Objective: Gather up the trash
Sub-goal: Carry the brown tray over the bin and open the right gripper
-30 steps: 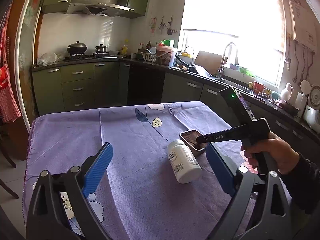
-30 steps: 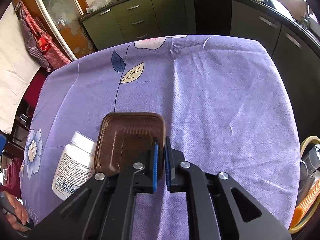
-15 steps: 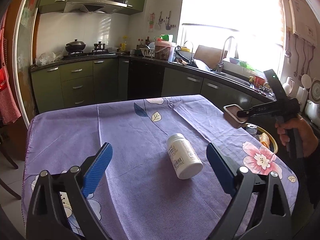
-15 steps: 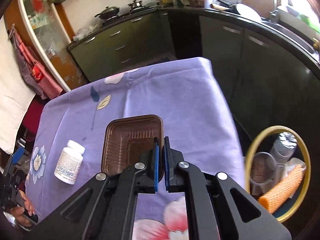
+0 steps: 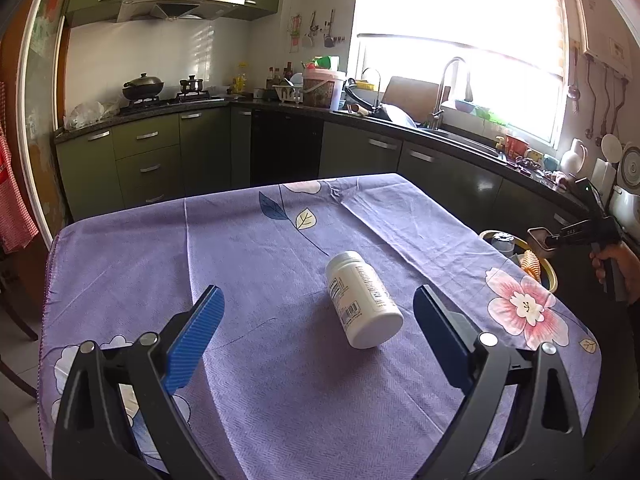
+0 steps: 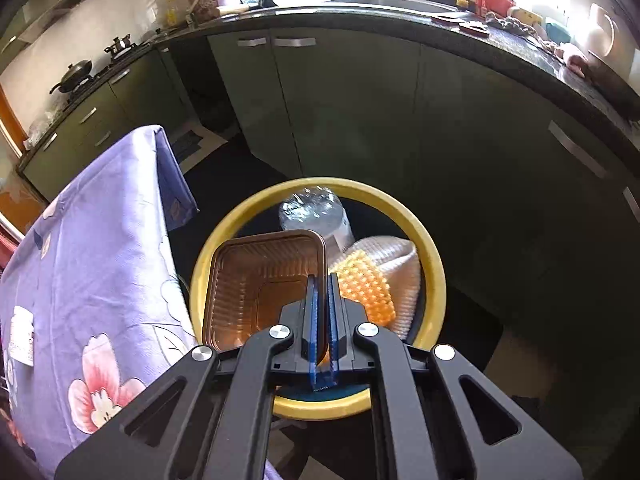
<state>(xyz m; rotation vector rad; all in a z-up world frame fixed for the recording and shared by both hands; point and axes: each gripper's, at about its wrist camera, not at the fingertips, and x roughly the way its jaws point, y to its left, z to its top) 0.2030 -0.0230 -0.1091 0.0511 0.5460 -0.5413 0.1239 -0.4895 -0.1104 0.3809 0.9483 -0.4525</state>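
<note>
The right gripper [image 6: 322,320] is clamped tight on one wall of a brown plastic tray [image 6: 264,280], the blue pads pinching the tray's rim at its right-hand side. Tray and gripper hang directly above the yellow-rimmed bin [image 6: 434,268], which stands on the floor off the table's edge. Below and ahead of the fingertips the bin already holds a crushed clear bottle [image 6: 314,210], an orange bumpy item [image 6: 366,286] and pale foam wrap [image 6: 404,276]. In my judgement this piece is at the point of release; it has not been dropped.

One item is left. A white pill bottle [image 5: 362,298] lies on its side on the purple floral tablecloth [image 5: 248,264], ahead of the left gripper [image 5: 318,338] and between the lines of its fingers, nearer the right one. That gripper stands wide open, holding nothing, clear of the bottle.

The right wrist view alone shows the bin's contents and the pinch on the tray wall. The left wrist view alone shows the pill bottle whole and how the open jaws frame it; it shows the right gripper small, to the far right, the tray at its tip over the bin's rim, held in a person's hand [image 5: 620,266].
</note>
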